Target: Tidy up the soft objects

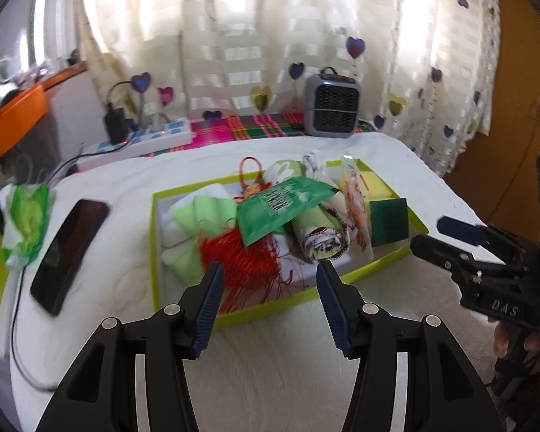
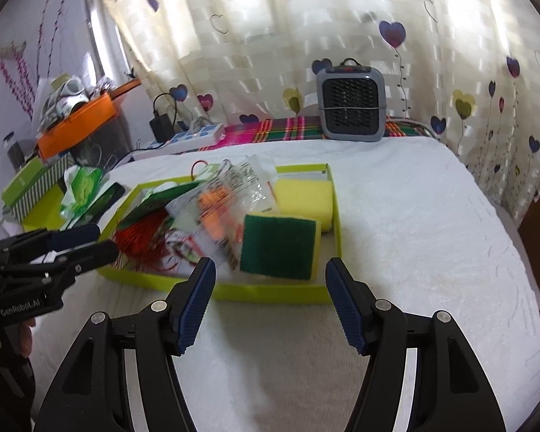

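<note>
While both sets of blue ribbed pads stand wide apart with nothing between them, the left gripper [image 1: 268, 302] and the right gripper [image 2: 270, 302] hover over the white textured bed cover [image 2: 414, 234], just short of the near wall of the shallow lime-green cardboard box [image 2: 270, 293]. Inside the box, the green-and-yellow scouring sponge [image 2: 279, 248] leans at its near right corner, with the plain yellow foam sponge [image 2: 302, 198] behind it. Red tassel threads [image 1: 241, 262], folded green-and-white cloths [image 1: 198, 223] and a green foil sachet [image 1: 284, 205] fill the left part. A black phone [image 1: 68, 252] lies near the cover's left edge.
</note>
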Motion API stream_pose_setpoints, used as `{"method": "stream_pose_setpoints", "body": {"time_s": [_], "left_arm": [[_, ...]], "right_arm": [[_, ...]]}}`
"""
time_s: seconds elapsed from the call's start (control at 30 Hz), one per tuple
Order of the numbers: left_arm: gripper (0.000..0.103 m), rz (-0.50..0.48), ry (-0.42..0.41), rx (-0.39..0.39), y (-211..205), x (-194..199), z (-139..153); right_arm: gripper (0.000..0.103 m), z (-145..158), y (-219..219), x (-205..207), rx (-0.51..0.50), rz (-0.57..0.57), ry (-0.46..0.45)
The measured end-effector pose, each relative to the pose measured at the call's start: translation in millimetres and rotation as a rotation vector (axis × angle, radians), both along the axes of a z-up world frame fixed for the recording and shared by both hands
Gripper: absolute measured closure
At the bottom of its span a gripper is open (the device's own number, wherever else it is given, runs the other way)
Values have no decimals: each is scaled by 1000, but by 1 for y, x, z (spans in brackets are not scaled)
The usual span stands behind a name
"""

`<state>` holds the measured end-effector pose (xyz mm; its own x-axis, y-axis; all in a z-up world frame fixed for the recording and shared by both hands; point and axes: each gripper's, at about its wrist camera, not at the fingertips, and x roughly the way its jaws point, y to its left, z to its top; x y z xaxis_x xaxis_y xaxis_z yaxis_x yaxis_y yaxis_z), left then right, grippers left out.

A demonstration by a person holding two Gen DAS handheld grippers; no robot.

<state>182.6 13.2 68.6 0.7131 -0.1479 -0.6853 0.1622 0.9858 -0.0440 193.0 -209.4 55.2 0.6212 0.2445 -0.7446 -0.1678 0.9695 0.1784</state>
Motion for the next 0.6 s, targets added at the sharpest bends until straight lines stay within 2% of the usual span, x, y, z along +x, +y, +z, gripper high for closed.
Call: {"method": "stream_pose_setpoints", "body": {"time_s": [0.2, 0.33, 0.6], "left_arm": [[51, 65, 0, 16, 1, -24, -4], [51, 79, 45, -10, 1, -38, -16], [51, 84, 113, 8, -10, -49, -46]], "right_arm": [[39, -4, 6, -17, -20, 13, 23], [39, -11, 10, -27, -51, 19, 61], [39, -26, 18, -45, -137, 47, 106]]}}
